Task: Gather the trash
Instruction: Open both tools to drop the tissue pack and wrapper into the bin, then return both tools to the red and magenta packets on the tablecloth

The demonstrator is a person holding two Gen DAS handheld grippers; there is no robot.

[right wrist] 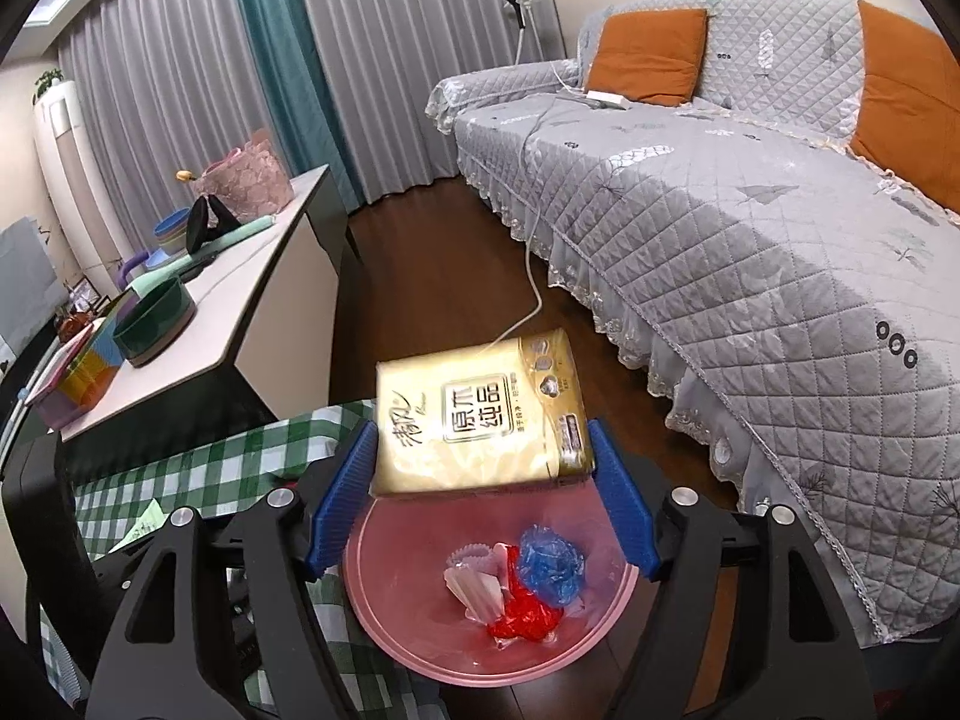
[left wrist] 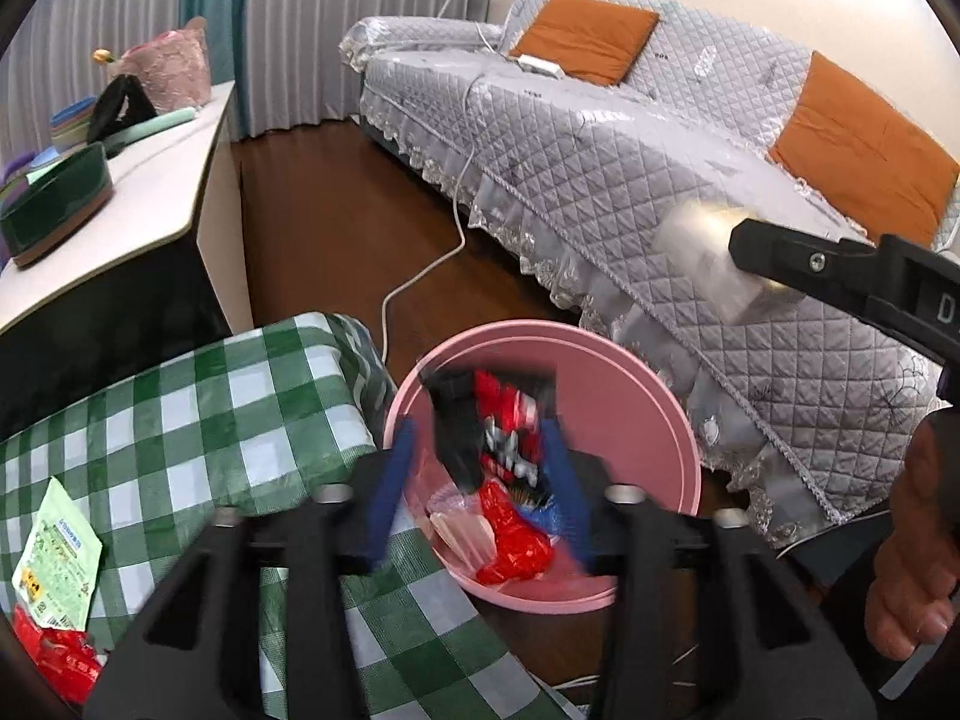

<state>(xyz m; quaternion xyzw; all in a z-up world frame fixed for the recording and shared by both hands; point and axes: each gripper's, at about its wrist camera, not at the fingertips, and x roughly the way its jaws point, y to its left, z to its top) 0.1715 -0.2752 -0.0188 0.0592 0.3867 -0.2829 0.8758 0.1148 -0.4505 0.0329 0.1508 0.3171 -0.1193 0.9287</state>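
Note:
A pink bin [left wrist: 660,384] stands on the floor between the green-checked table [left wrist: 210,420] and the sofa. My left gripper [left wrist: 480,426] hangs over it, jaws apart, with a blurred red, black and white wrapper [left wrist: 504,438] loose between the blue pads. My right gripper [right wrist: 480,450] is shut on a yellow tissue pack [right wrist: 480,420] above the bin [right wrist: 384,600]. One of its fingers [left wrist: 798,258] shows in the left wrist view. Red plastic [right wrist: 522,618], blue plastic [right wrist: 549,564] and paper cups lie in the bin. A green-white packet [left wrist: 57,558] and a red wrapper [left wrist: 54,654] lie on the table.
A grey quilted sofa [left wrist: 660,168] with orange cushions runs along the right, close to the bin. A white cable [left wrist: 420,276] trails across the wood floor. A white side desk [left wrist: 150,180] with a green bowl stands at left. A person's hand [left wrist: 912,540] holds the right gripper.

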